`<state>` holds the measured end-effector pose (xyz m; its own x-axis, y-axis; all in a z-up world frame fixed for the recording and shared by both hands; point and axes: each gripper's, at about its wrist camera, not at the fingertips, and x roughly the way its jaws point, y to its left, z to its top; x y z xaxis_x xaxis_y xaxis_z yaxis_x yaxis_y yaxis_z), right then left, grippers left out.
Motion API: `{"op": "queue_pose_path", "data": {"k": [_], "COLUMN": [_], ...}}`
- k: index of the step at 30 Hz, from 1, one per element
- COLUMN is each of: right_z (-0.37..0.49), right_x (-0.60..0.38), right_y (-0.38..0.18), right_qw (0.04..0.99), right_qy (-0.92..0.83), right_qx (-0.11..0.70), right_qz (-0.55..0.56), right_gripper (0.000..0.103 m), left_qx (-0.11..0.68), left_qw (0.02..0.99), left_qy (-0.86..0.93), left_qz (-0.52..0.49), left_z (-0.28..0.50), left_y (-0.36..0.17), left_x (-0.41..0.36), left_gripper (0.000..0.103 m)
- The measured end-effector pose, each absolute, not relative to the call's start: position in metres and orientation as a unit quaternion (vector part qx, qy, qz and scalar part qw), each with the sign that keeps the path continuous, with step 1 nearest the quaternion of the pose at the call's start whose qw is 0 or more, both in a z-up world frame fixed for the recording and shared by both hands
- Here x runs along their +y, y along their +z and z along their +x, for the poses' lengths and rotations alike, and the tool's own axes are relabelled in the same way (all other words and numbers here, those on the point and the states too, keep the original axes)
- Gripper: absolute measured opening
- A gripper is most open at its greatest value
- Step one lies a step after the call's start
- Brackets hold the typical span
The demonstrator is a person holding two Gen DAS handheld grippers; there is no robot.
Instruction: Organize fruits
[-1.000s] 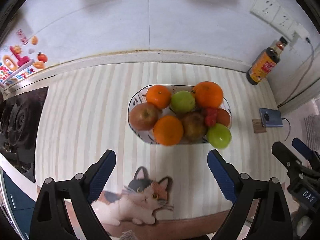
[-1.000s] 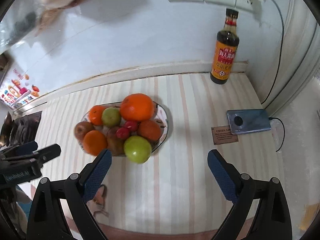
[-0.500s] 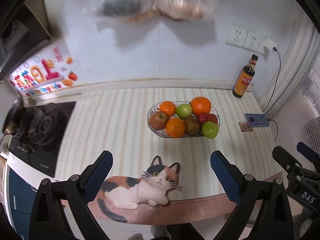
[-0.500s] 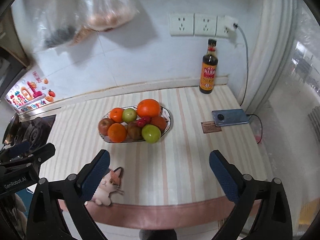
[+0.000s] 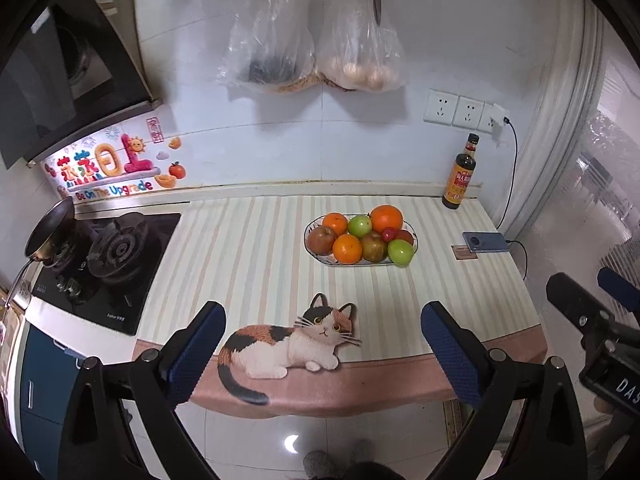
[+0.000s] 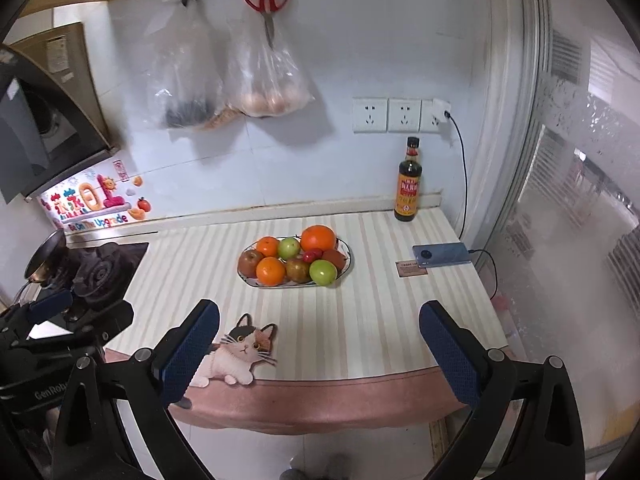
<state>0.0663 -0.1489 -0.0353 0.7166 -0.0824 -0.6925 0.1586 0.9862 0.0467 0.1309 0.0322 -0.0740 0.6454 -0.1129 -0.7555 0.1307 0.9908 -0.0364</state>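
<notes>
- Far left, the stove (image 5: 108, 260) with a pan (image 5: 50, 228) on it; nothing there for this job, so best keep the left gripper (image 5: 320, 344) away from it.
- That left gripper hangs off the front edge of the counter (image 5: 248, 264), over the cat sticker (image 5: 288, 340). Jaws spread wide, nothing between them.
- Middle now: the bowl (image 5: 310, 250) sits well back on the counter, far from both grippers, and every fruit I can see is in it.
- Piled high too: a red apple (image 5: 321, 239) at the left end, a small orange (image 5: 347, 249) in front, a green apple (image 5: 401, 252) riding on the right rim.
- The big orange (image 5: 386, 219) tops the back of the heap, and a little red fruit (image 5: 387, 234) is wedged below it.
- My read: the sorting looks finished, or close to it, with both grippers standing clear of the bowl.
- If anything needs a nudge it is that green apple on the rim. Come in from above, pads either side, close gently; round skin slips.
- Don't shove the pile sideways, or the big orange could roll off the top.
- Right gripper (image 6: 320, 344) hangs level with its partner, also off the counter's edge. Jaws just as wide, and empty.
- Further right, a phone (image 6: 440, 254) on its cable beside a card (image 6: 411, 269), and a sauce bottle (image 6: 408, 184) against the wall. Any reach from this side should come down over the bowl, not sweep across them.
</notes>
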Motion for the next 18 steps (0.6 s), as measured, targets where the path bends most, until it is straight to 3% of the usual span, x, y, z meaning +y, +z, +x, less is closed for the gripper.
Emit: {"op": "queue_pose_path", "data": {"k": [18], "right_z": [0.024], "right_x": [-0.159], "right_y": [-0.016], "right_qw": [0.930], "right_qy": [-0.035], "right_qx": [0.361], "right_qz": [0.057], "right_gripper": [0.102], "left_qx": [0.396], "left_qw": [0.918], "left_qy": [-0.031], "left_qz": [-0.004], "left_z": [0.087], "left_y": [-0.058], "left_x": [0.040], "left_gripper": [0.100]}}
